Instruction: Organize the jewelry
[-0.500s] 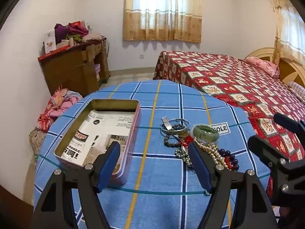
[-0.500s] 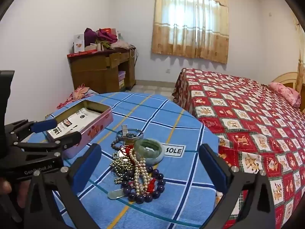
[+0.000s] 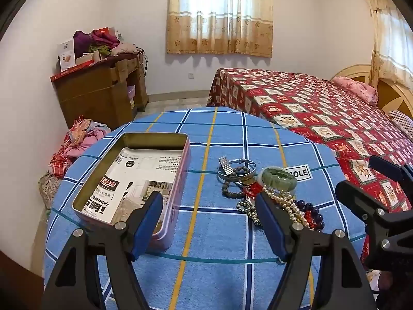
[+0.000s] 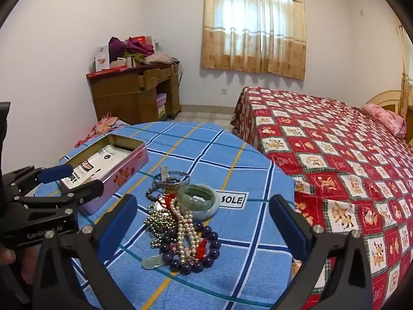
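Note:
A heap of jewelry [image 3: 258,191] [image 4: 180,222] lies on the round table with the blue checked cloth [image 3: 206,232] [image 4: 245,245]. In it are a green jade bangle [image 3: 278,178] [image 4: 197,197], a pearl strand [image 4: 184,230], dark purple beads [image 4: 206,255] and a silver bangle [image 3: 236,169] [image 4: 170,178]. To its left stands an open pink tin [image 3: 180,180] [image 4: 121,175] with a printed paper inside. My left gripper [image 3: 207,199] [image 4: 69,180] hovers open over the cloth between tin and heap. My right gripper [image 4: 202,201] [image 3: 371,180] is open, with the heap ahead between its fingers, untouched.
A bed with a red patterned cover [image 4: 335,155] stands close to the table's right side. A wooden desk piled with clothes [image 3: 103,90] is at the back left, and a heap of clothes [image 3: 74,144] lies beside the table. A hand [image 4: 7,255] holds the left gripper.

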`<act>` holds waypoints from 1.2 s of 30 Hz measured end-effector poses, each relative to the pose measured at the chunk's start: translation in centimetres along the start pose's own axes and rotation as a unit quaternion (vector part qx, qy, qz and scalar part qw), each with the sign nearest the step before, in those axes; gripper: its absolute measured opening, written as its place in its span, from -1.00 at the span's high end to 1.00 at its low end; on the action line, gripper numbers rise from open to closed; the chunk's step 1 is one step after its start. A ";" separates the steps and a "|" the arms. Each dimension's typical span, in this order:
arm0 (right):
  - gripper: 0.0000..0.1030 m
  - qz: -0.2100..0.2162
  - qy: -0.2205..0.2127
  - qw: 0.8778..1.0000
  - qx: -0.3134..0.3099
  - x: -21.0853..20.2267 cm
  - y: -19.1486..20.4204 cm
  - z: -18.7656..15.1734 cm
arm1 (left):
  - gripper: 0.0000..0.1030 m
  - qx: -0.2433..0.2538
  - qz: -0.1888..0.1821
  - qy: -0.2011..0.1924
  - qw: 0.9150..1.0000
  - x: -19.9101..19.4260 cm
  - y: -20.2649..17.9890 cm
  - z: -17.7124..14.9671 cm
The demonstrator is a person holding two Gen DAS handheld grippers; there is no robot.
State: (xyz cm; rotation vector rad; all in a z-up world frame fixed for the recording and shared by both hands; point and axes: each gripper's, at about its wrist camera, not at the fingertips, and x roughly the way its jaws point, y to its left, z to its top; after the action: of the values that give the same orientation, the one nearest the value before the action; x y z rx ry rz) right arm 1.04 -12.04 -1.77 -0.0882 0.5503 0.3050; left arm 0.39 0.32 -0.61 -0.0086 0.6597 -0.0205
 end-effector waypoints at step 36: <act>-1.00 0.000 0.007 1.000 0.000 0.2 0.0 -0.4 | -0.43 0.005 0.010 0.004 1.000 0.4 0.3 -0.4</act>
State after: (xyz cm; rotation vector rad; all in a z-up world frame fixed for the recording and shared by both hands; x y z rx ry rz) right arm 1.02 -12.03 -2.19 -0.0894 0.5652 0.3048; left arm 0.46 0.65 -1.16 0.0066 0.6669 -0.0051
